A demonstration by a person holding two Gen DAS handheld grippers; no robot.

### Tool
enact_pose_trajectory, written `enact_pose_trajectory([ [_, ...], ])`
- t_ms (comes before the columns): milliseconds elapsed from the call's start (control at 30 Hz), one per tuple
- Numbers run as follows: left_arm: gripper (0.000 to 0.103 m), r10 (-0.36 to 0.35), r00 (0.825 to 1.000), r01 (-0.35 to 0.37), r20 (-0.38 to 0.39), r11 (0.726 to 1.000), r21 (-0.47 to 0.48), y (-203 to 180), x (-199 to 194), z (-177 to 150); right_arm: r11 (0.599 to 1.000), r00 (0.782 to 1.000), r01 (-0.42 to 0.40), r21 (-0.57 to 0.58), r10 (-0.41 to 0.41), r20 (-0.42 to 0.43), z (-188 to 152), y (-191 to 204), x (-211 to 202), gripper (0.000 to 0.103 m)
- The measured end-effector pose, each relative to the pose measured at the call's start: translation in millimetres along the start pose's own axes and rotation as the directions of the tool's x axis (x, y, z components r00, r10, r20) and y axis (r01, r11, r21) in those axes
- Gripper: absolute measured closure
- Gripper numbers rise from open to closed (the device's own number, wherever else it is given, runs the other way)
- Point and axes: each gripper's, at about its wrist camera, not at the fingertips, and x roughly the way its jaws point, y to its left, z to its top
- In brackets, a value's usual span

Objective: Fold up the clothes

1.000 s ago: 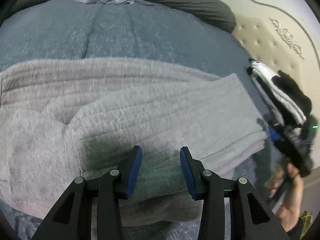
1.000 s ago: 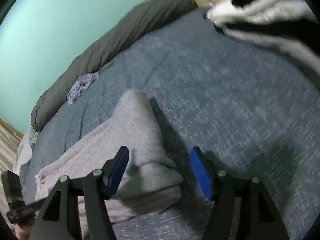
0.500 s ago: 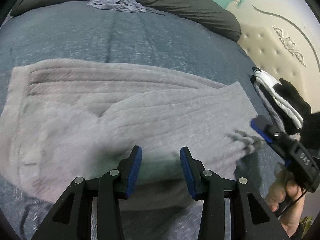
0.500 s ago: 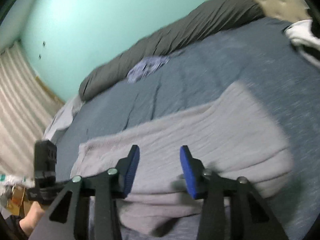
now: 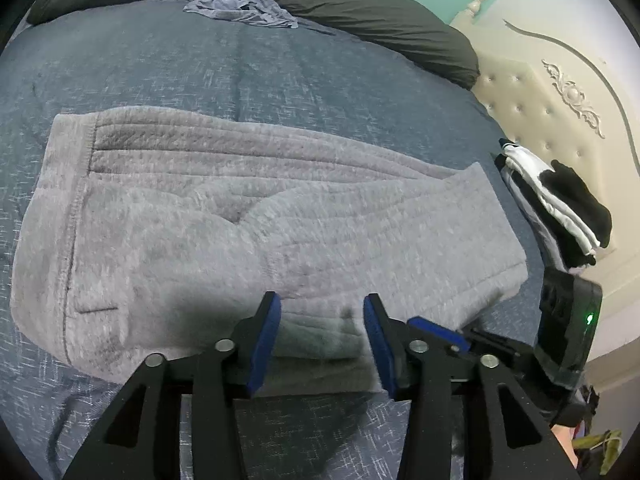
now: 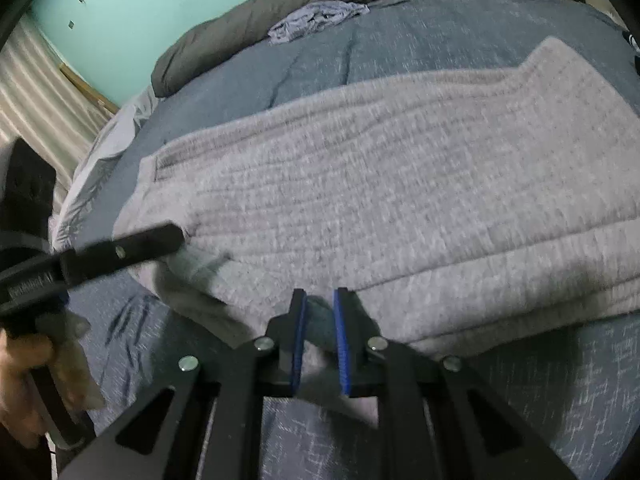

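a: as the grey garment (image 5: 256, 224) lies folded on the bed (image 5: 240, 72), long axis left-right, left gripper (image 5: 320, 336) hangs over its near edge, jaws opening, empty.
b: right gripper (image 6: 320, 336)?
a: closing on that near hem, nearer.

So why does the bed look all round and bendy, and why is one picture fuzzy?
Both views use a fisheye lens, so the blue bedspread bulges and the corners go black. The right wrist view is smeared by motion: the grey garment and the hand look streaky. The left wrist view is sharper, with a dark shadow under the left gripper.
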Motion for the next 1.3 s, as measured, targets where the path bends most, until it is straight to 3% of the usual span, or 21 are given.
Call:
enact_pose_trajectory([
  [133, 0.054, 0.012, 1.0, -0.012, -0.009, 1.0, -0.016, 7, 2, 1, 1.0, 1.0, 0.01, -0.003, -0.01, -0.011, -1, -2, 7, 0.09],
  [333, 0.054, 0.026, 1.0, -0.026, 0.009, 1.0, -0.011, 5, -1, 2, 1.0, 0.998, 0.009, -0.004, -0.009, 0.067, 13, -1, -18, 0.091],
  [467, 0.054, 0.022, 1.0, -0.022, 0.005, 1.0, -0.008, -1, 3, 5, 0.999, 1.0, -0.012, 0.052, 0.012, 0.002, 7, -12, 5, 0.091],
  [600, 0.053, 0.018, 1.0, -0.018, 0.001, 1.0, 0.001, -9, 9, 6, 1.0, 1.0, -0.003, 0.026, 0.003, 0.012, 4, -10, 6, 0.091],
  [800, 0.053, 0.026, 1.0, -0.026, -0.003, 1.0, 0.008, -20, 22, 17, 0.993, 0.991, -0.079, 0.093, 0.068, 0.117, 9, -20, -21, 0.091],
  [1067, 0.053, 0.021, 0.999, -0.021, -0.032, 1.0, -0.004, -42, 61, 42, 0.974, 0.972, -0.035, 0.222, -0.018, 0.234, 14, -60, -51, 0.091],
  [1300, 0.053, 0.004, 1.0, -0.005, -0.016, 1.0, -0.02, -48, 61, 38, 0.963, 0.952, 0.002, 0.271, -0.085, 0.294, 19, -86, -71, 0.091],
])
